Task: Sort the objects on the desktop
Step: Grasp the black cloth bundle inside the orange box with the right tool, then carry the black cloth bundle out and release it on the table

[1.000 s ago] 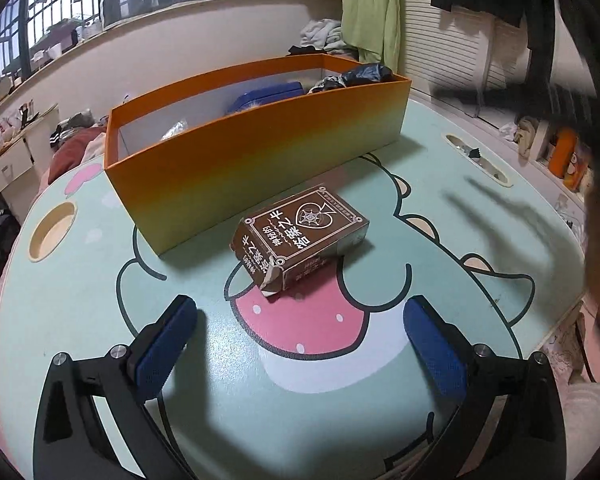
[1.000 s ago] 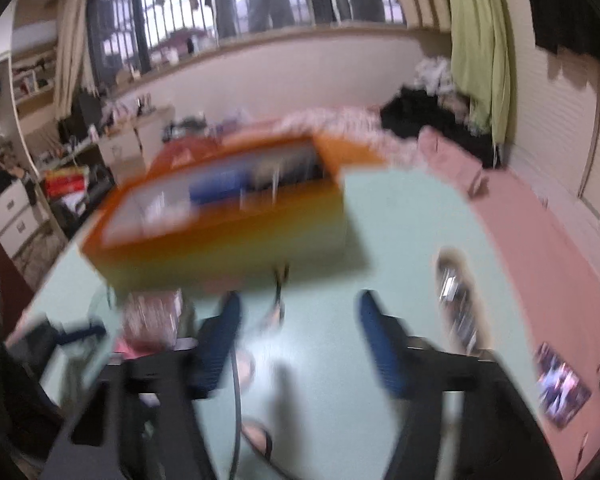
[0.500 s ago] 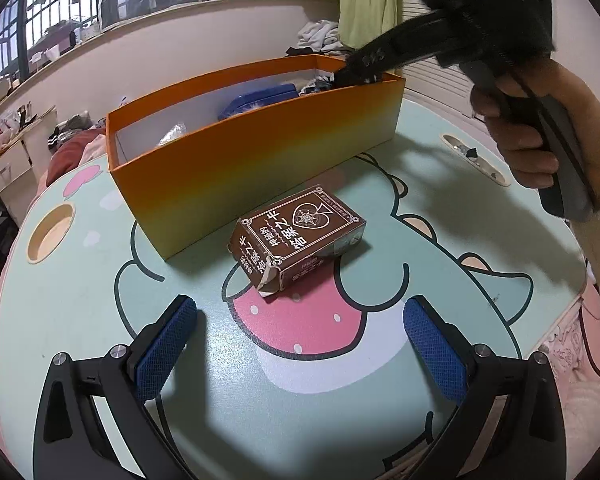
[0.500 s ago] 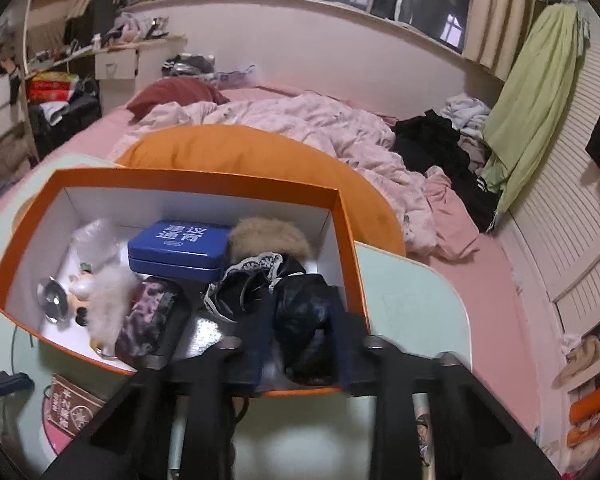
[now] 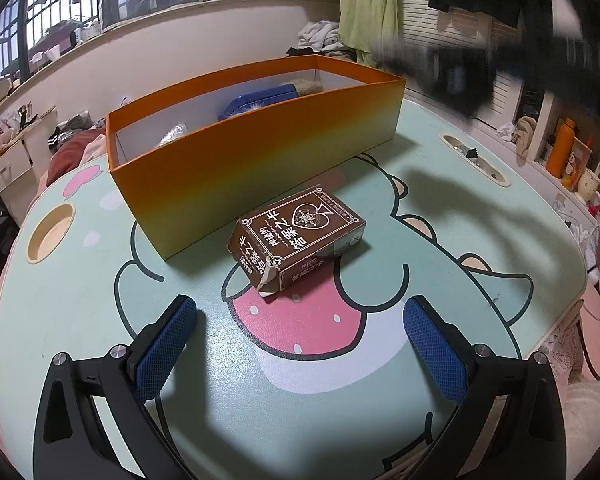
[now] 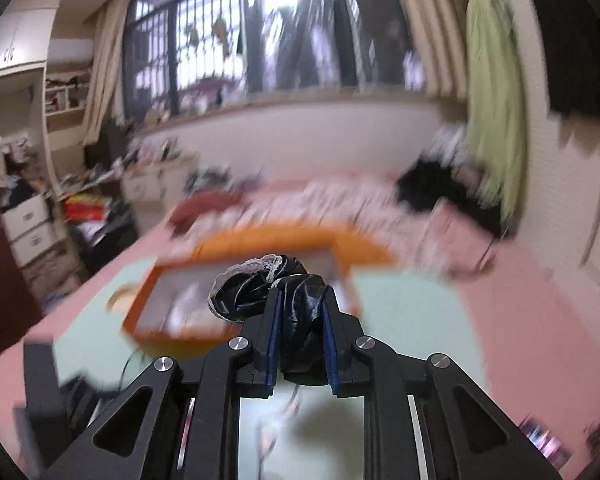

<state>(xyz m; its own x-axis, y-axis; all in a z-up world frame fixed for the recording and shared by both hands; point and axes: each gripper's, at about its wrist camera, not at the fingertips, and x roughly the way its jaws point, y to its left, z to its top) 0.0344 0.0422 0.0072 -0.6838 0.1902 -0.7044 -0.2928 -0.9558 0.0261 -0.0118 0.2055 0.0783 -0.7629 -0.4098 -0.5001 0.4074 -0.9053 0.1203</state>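
Slippage is the main risk: the right hand-held gripper [image 6: 299, 316] is clamping a soft black scrunchie [image 6: 260, 286] above the orange box [image 5: 256, 120], and fast motion could shake it loose. The left hand-held gripper [image 5: 300, 330] is hovering open, near the brown card box [image 5: 298, 236] on the table [image 5: 80, 300]; the orange box wall is standing just beyond it.

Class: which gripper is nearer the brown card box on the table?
Left. The left gripper is open just in front of the brown card box, while the right gripper is raised above the orange box, holding a black scrunchie.
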